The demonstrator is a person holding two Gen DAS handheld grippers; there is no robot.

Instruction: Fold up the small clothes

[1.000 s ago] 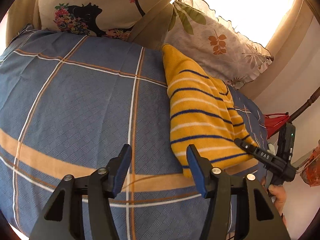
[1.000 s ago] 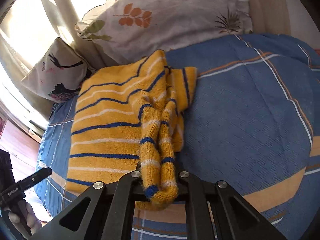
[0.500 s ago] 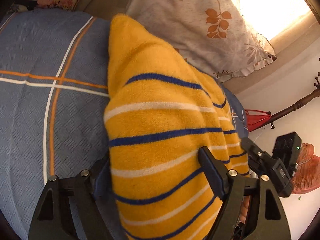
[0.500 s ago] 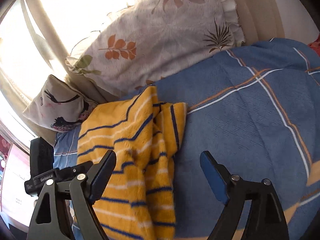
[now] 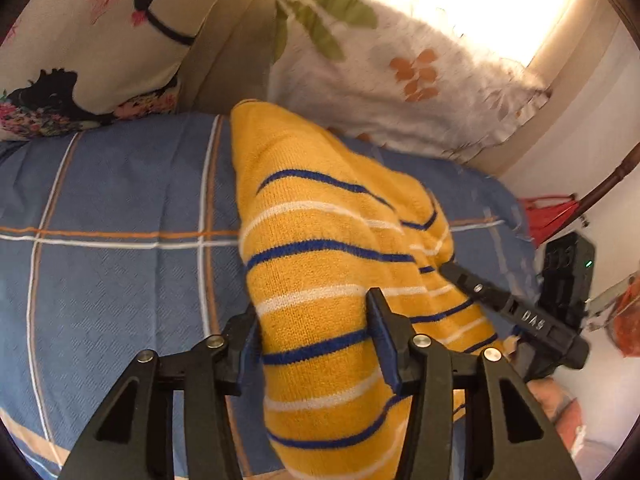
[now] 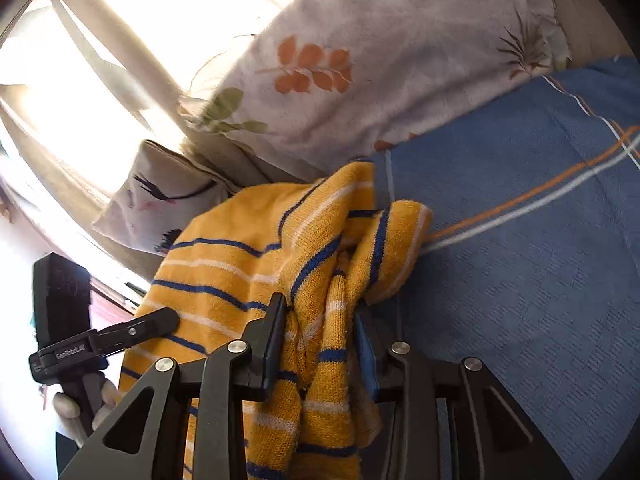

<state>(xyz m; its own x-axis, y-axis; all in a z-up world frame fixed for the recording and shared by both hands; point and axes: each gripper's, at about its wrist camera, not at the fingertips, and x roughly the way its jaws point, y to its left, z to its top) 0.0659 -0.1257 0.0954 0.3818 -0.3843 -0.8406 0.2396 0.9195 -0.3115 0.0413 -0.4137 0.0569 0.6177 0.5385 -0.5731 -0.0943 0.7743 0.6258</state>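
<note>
A yellow knitted sweater with blue and white stripes lies on the blue checked bedspread, its far end near the pillows. My left gripper has its jaws around the near edge of the sweater, partly closed with the cloth between them. My right gripper has its jaws closing on a bunched fold of the same sweater, sleeves crumpled between them. The right gripper shows in the left wrist view at the sweater's right edge; the left gripper shows in the right wrist view.
A leaf-print pillow and a cushion with a black figure print lean against the headboard behind the sweater. The bed's edge drops off to the right, where red cloth and a wooden pole stand.
The left gripper moved onto the sweater's near edge and narrowed its jaws around it. The right gripper let go of the sleeve, opened, then closed in again on a bunched fold.
</note>
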